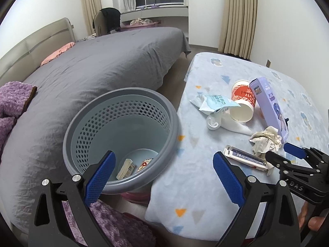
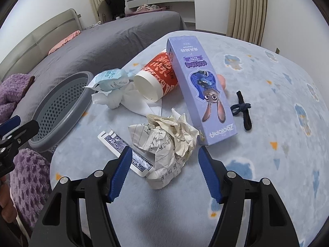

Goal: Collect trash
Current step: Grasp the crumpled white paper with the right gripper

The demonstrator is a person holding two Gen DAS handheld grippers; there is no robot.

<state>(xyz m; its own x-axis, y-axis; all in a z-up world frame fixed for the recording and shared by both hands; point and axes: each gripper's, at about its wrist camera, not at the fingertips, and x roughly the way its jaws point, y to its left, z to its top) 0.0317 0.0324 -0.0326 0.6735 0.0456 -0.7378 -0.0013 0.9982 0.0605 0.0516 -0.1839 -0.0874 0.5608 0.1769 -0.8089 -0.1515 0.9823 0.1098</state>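
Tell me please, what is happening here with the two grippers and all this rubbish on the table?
A person is clearing trash from a table into a grey basket beside it. The right gripper is open, empty, and aimed at the crumpled paper. The left gripper is open and empty by the basket, which already holds two small items. A paper cup, a purple box, a wrapper and a playing card lie on the table.

Home bedrm: bed [image 1: 92, 65] w/ grey sheet, curtains [image 1: 240, 16].

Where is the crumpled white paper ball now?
The crumpled white paper ball lies on the light blue tablecloth, between the purple carton and the blue playing card.
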